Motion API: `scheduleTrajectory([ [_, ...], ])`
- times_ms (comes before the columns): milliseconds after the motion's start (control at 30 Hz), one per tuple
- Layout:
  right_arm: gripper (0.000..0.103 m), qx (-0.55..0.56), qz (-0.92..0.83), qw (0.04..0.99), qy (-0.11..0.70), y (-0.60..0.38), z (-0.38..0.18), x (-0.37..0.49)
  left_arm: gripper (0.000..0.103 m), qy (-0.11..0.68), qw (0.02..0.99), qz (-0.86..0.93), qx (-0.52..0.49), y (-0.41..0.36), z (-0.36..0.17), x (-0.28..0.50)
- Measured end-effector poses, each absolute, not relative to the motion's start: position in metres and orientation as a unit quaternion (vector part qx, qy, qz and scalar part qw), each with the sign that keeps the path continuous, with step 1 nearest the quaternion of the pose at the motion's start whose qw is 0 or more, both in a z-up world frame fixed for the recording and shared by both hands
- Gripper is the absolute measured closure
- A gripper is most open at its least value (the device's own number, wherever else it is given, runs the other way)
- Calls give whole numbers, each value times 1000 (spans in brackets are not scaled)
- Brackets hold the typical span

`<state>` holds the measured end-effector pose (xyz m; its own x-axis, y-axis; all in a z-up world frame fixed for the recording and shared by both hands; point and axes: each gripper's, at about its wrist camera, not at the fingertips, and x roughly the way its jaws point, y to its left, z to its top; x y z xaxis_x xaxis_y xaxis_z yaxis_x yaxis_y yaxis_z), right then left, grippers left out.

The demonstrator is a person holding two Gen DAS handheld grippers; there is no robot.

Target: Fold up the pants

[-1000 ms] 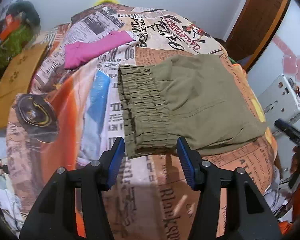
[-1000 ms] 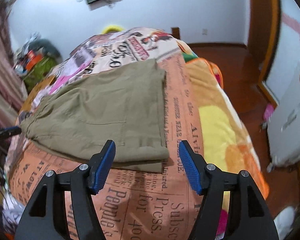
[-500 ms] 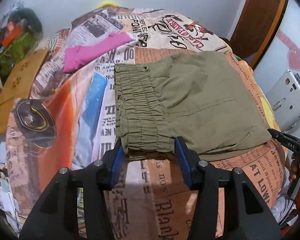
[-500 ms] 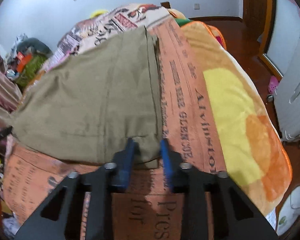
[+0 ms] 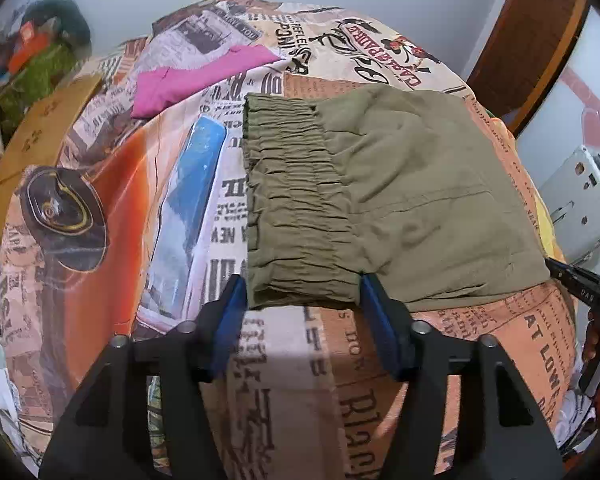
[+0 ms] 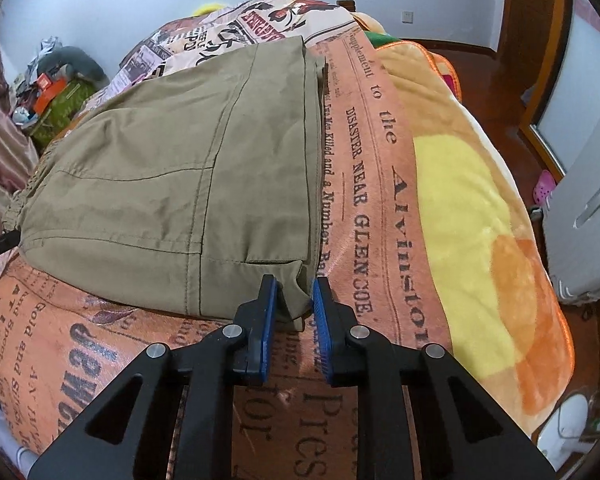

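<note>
Left wrist view: the olive pants [image 5: 384, 196] lie folded flat on a bed covered by a newspaper-print blanket [image 5: 284, 360], with the gathered elastic waistband [image 5: 296, 208] turned toward the camera's left half and the legs running off to the right. The left gripper [image 5: 303, 308] sits at the near corner of the waistband, its blue-padded jaws spread wide with one on either side of that corner; the fabric edge lies between them but they have not pressed in on it. A pink garment [image 5: 196, 80] lies farther back on the blanket, well apart from the pants. A flat brown cardboard piece [image 5: 36, 148] rests at the left edge of the bed. At the far right the black tip of the other tool shows near the pants' leg end, and a white appliance [image 5: 580, 200] stands beyond the bed.

Right wrist view: the pants [image 6: 172, 168] fill the left and middle of the frame, folded double with the leg hems stacked along the right edge. The right gripper [image 6: 294, 304] is at the near right corner of that stack, its jaws drawn close together and pinching the corner of the pants between the blue pads. The blanket [image 6: 364, 208] with its orange and yellow patches spreads to the right, and wooden floor [image 6: 484, 80] shows beyond it.
</note>
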<state>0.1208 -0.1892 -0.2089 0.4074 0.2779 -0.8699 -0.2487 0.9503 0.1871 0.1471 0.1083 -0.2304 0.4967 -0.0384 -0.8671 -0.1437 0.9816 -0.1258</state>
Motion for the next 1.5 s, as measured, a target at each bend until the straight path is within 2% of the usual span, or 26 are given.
scheduleTrajectory([
  [67, 86, 10, 158, 835, 527, -189, -207, 122, 26, 499, 860, 38, -95, 113, -227, 147],
  [100, 85, 7, 159, 832, 531, -190, -205, 123, 24, 498, 861, 42, -93, 114, -225, 147],
  [167, 80, 10, 154, 829, 538, -192, -200, 126, 24, 493, 864, 42, -92, 114, -217, 148],
  [300, 76, 15, 147, 832, 534, -198, -185, 134, 24, 475, 875, 64, -66, 114, -197, 148],
  [367, 65, 16, 146, 839, 524, -199, -177, 137, 23, 465, 880, 67, -64, 118, -186, 151],
  [433, 58, 18, 149, 849, 506, -198, -165, 142, 22, 458, 883, 69, -69, 124, -178, 157],
  [733, 57, -11, 167, 880, 444, -177, -130, 188, 21, 451, 884, 84, -86, 146, -168, 210],
  [900, 51, -33, 170, 887, 427, -167, -130, 219, 21, 467, 875, 81, -100, 156, -179, 242],
  [1500, 51, -19, 185, 863, 470, -131, -194, 365, 21, 513, 848, 74, -108, 157, -230, 300],
])
